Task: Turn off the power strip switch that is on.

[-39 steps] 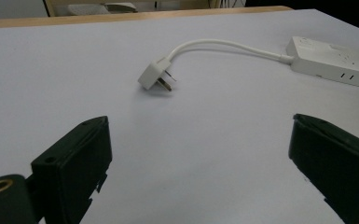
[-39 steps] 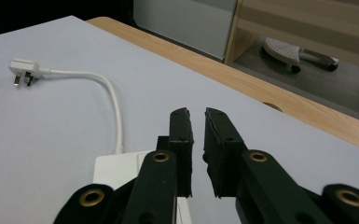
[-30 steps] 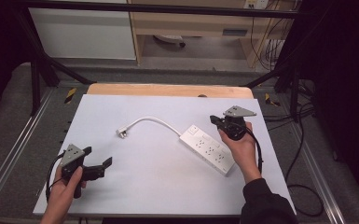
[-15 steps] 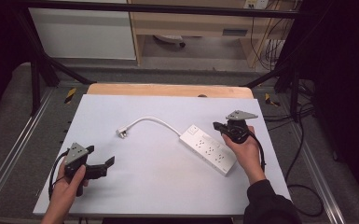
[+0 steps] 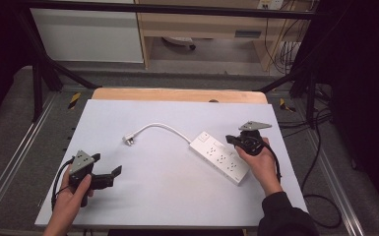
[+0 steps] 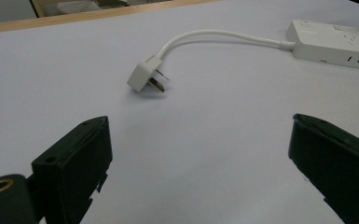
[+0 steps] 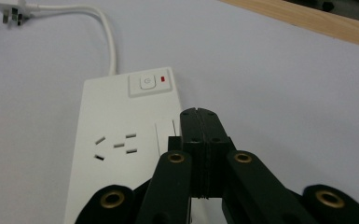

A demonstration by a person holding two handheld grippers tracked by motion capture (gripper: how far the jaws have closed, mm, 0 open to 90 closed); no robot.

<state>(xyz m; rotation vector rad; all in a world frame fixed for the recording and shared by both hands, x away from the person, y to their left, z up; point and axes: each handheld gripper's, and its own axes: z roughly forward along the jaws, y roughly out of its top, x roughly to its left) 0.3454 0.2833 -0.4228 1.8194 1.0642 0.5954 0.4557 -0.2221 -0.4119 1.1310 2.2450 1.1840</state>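
While closed, right gripper [image 7: 200, 122] over power strip [image 7: 116, 140].

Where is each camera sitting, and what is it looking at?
High view: above the table, looking down; both hands, left gripper and right gripper show.
Left gripper view: on the left gripper, facing the plug; its fingers stand wide apart.
Right gripper view: on the right gripper, over the power strip; fingers pressed together.
All three share the power strip and plug.
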